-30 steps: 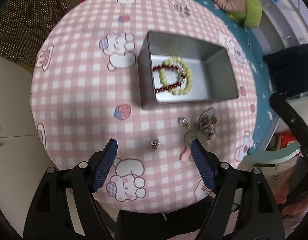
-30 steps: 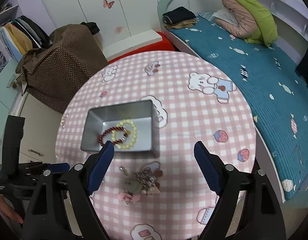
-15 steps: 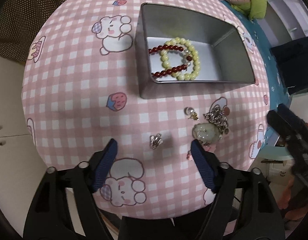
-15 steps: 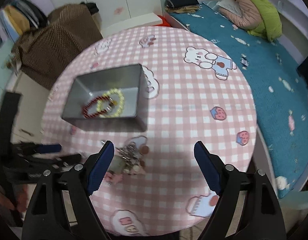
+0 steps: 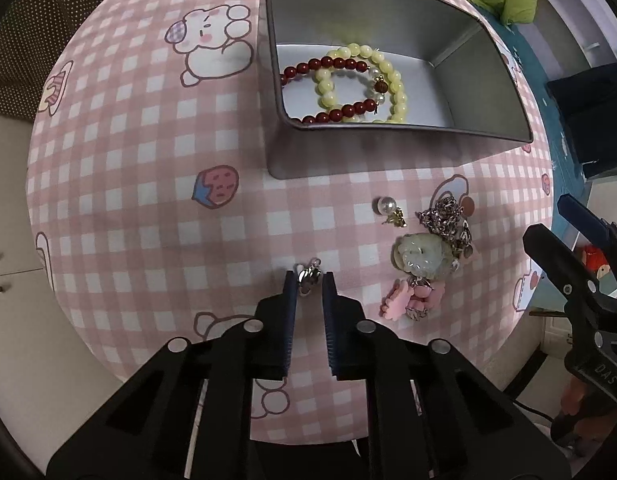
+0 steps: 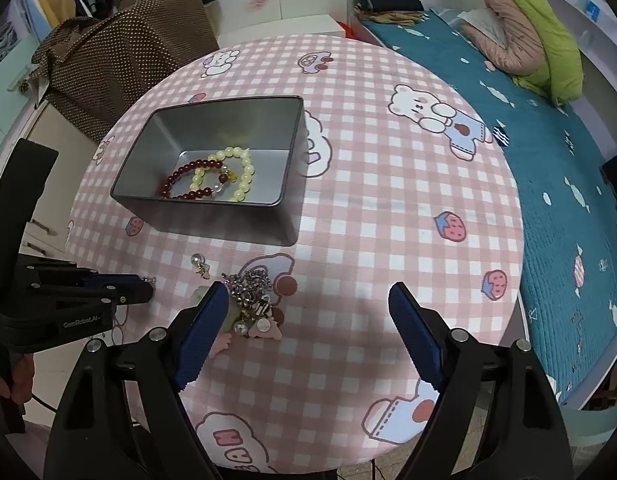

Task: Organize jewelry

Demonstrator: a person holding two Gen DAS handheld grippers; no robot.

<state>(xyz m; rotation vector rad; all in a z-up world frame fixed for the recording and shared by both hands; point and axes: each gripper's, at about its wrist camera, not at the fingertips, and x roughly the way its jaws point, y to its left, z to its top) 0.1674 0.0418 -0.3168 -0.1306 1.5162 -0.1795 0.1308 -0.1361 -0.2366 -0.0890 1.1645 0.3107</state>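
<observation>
Jewelry lies in two places on the round table [image 6: 388,184] with its pink checked cloth. Inside the grey metal tin [image 5: 360,152] rest a dark red bead bracelet [image 5: 328,65] and a pale yellow bead bracelet [image 5: 392,76], overlapping each other on the tin's floor. Outside the tin, on the cloth near the table's front edge, sits a loose group: a pearl earring [image 5: 385,205], a silver chain [image 5: 444,214] just beside it, a pale green carved pendant [image 5: 422,258] touching the chain, and a pink charm [image 5: 404,300] below the pendant.

A small silver earring [image 5: 308,277] lies apart from that group, to its left. The left gripper [image 5: 308,278] is down at the cloth with its blue pads close together on either side of this small silver earring, pinching it at the very tips. In the right wrist view the same gripper [image 6: 142,286] comes in low from the left edge, its tips meeting at the cloth.

The right gripper [image 6: 308,300] hovers above the front of the table with its fingers spread wide and nothing between them; its left finger [image 6: 200,332] stands in front of the chain and pendant [image 6: 228,316].
</observation>
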